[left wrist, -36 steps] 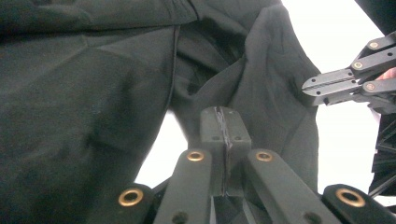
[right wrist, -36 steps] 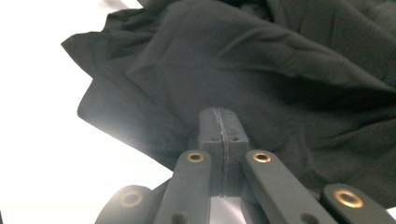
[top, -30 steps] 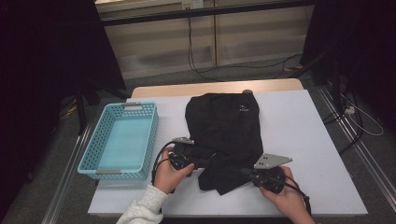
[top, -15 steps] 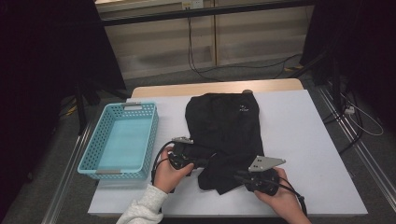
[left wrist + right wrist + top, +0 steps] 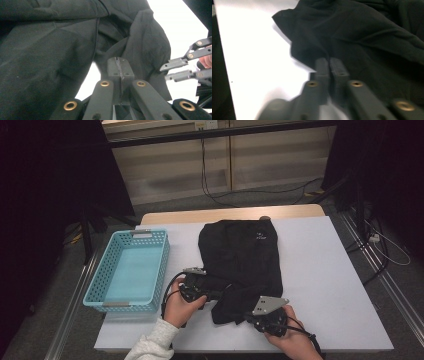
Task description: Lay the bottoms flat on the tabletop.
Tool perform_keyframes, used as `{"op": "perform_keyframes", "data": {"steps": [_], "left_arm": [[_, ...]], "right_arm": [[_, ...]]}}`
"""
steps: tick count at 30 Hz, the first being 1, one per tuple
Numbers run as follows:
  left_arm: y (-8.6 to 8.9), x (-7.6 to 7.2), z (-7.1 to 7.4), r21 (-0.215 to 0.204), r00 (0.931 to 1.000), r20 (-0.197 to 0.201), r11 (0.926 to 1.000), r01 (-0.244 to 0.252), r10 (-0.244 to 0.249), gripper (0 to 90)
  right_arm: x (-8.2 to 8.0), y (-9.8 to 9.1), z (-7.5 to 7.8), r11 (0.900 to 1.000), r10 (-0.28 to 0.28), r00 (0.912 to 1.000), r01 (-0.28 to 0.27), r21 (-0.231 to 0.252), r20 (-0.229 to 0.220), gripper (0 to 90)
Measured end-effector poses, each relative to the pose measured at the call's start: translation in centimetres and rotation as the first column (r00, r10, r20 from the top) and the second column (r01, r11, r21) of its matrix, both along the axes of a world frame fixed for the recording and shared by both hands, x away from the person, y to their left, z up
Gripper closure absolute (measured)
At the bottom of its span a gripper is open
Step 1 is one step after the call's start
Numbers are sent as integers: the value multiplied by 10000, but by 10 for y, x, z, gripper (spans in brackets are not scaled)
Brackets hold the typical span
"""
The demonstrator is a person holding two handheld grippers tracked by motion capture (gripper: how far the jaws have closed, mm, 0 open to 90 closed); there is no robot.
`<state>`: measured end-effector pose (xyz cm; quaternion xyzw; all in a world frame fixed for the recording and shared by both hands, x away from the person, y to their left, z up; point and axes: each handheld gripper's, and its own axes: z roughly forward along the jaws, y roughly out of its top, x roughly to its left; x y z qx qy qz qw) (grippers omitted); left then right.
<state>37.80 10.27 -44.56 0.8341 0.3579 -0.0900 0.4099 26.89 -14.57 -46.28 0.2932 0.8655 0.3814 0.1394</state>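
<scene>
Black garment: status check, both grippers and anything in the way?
Left gripper shut, at the black garment's near edge. Right gripper jaws together at its near corner; grip unclear. Blue basket left of it, apart.

To your right, the desk (image 5: 325,270) lies bare beyond the black garment (image 5: 240,265), so a hand can pass freely there. On your left, the blue basket (image 5: 131,270) blocks that side, leaving a narrow lane of desk between it and the garment.
</scene>
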Motion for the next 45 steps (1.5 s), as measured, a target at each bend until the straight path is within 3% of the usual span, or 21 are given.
{"op": "perform_keyframes", "data": {"steps": [4,13,21,24,27,29,32,35,39,45], "left_arm": [[0,0,1,65,10000,65,10000,6,-6,900],[-1,-1,-1,156,10000,47,9999,74,-75,900],[4,-4,-4,164,9999,-98,9998,87,-86,900],[3,-5,-4,176,9999,-83,9998,77,-75,900],[0,-6,-7,216,9997,-170,9996,168,-165,900],[1,-5,-9,231,9997,-209,9997,111,-107,900],[5,-4,-10,251,9997,-239,9997,-17,23,900],[7,-4,-8,186,9997,-231,9998,-79,84,900],[5,-5,-7,200,9999,-170,9998,-19,22,900],[4,-5,-6,270,9999,-165,9996,13,-8,900]], "right_arm": [[3,-9,2,9987,-87,9993,105,498,-362,898],[18,-31,21,9790,-1041,9943,1069,1737,-250,900],[43,-26,10,9746,-1589,9863,1640,1525,-454,898],[51,-21,6,9764,-1809,9832,1825,1155,-240,881],[57,-18,1,9701,-2319,9727,2320,715,-100,796],[58,-17,-1,9703,-2389,9710,2386,401,20,795],[59,-20,-1,9634,-2653,9639,2641,453,232,698],[57,-24,1,9625,-2663,9636,2645,610,240,683],[51,-27,8,9555,-2867,9573,2828,845,379,595],[33,-32,18,9624,-2559,9659,2505,1053,405,591]]}}
